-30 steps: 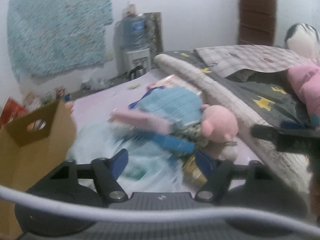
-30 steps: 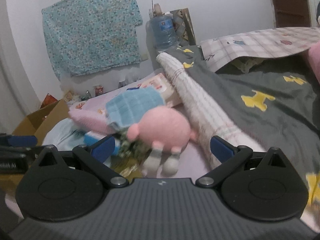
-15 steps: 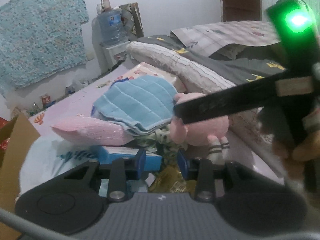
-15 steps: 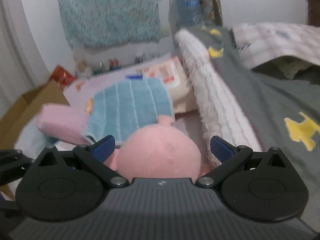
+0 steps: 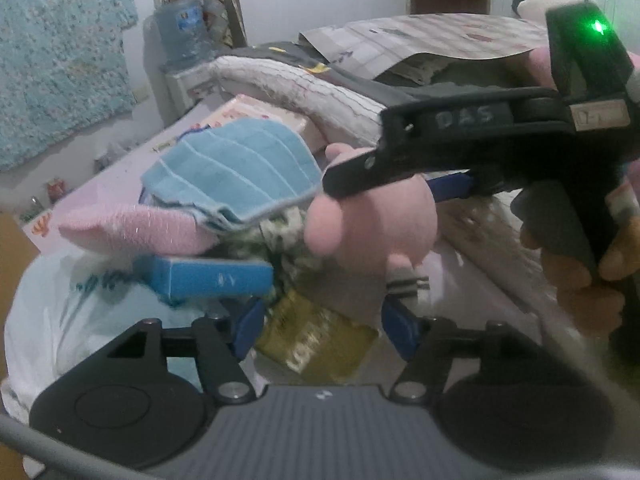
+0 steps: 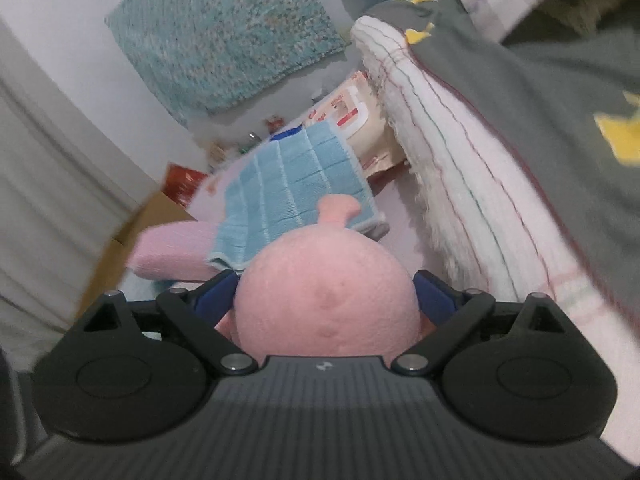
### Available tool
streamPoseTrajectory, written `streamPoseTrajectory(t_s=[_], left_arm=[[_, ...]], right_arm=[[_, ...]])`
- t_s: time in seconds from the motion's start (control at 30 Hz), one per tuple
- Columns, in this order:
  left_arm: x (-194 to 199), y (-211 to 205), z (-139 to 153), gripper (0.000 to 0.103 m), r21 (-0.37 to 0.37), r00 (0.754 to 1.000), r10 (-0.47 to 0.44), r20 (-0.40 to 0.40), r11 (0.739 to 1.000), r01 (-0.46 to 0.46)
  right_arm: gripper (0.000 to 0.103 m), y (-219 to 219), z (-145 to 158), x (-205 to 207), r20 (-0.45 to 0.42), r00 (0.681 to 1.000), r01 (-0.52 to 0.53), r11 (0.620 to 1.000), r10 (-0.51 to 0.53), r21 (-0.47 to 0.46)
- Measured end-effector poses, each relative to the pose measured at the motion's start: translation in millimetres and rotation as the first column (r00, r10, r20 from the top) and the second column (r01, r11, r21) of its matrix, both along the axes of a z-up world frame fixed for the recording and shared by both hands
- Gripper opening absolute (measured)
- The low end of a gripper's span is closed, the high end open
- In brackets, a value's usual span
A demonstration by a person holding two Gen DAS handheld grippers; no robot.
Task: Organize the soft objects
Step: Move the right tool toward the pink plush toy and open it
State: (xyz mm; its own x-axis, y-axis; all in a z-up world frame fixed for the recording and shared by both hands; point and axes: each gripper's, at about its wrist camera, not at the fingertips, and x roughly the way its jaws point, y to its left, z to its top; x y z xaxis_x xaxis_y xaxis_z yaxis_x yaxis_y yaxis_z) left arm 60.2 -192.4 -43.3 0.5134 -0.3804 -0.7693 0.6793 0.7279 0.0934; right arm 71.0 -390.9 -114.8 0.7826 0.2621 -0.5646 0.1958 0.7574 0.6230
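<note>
A pink plush toy (image 5: 372, 220) lies on a pile on the bed, beside a folded blue cloth (image 5: 236, 168) and a pink cloth (image 5: 132, 232). My right gripper (image 6: 324, 304) is shut on the pink plush toy (image 6: 324, 300), its blue pads pressing both sides of the round head. In the left wrist view the right gripper (image 5: 452, 188) reaches in from the right over the toy. My left gripper (image 5: 320, 330) is open and empty, low in front of the pile, above a gold packet (image 5: 316, 336). The blue cloth (image 6: 296, 184) lies just beyond the toy.
A blue box (image 5: 204, 278) and a white plastic bag (image 5: 60, 312) sit under the cloths. A rolled white blanket (image 6: 472, 200) and grey duvet (image 6: 540, 92) run along the right. A cardboard box (image 6: 120, 240) stands at the left. A wipes pack (image 6: 356, 120) lies behind.
My right gripper has come down over the pink plush toy and closed on its head. My left gripper has opened from nearly shut and stays low before the pile.
</note>
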Motion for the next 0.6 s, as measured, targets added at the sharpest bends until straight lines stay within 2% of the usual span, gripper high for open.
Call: streamPoseTrajectory(t_s=[0.17,0.27,0.37,0.43,0.53,0.6], left_arm=[[-19.3,13.2,10.5,0.072,-0.020,1.000,-0.021,0.002,1.000,0.021],[-28.0,15.2,9.5,0.074,-0.023,1.000,-0.025,-0.002,0.999,0.025],[-30.0,14.2,0.9,0.073,-0.011,0.999,-0.017,-0.049,1.000,0.016],[-31.3,15.5,-4.3,0.073,-0.033,0.997,-0.007,-0.078,0.999,0.004],[-31.5,14.3,-10.5,0.070,-0.053,0.994,0.003,-0.105,0.999,-0.009],[-29.9,12.5,-14.6,0.061,-0.067,0.992,0.003,-0.126,0.998,-0.011]], right_arm=[[0.094,1.0,-6.4,-26.8,0.017,1.000,0.008,0.987,-0.010,0.159],[0.094,4.3,-18.2,-46.0,0.018,0.999,0.020,0.962,-0.026,0.271],[0.094,11.5,-30.2,-61.3,0.015,0.999,0.044,0.942,-0.052,0.334],[0.095,14.4,-39.0,-67.4,0.023,0.997,0.059,0.916,-0.074,0.397],[0.095,17.9,-41.0,-72.6,0.032,0.992,0.103,0.910,-0.126,0.403],[0.095,20.0,-39.5,-72.4,0.000,0.989,0.135,0.913,-0.146,0.384]])
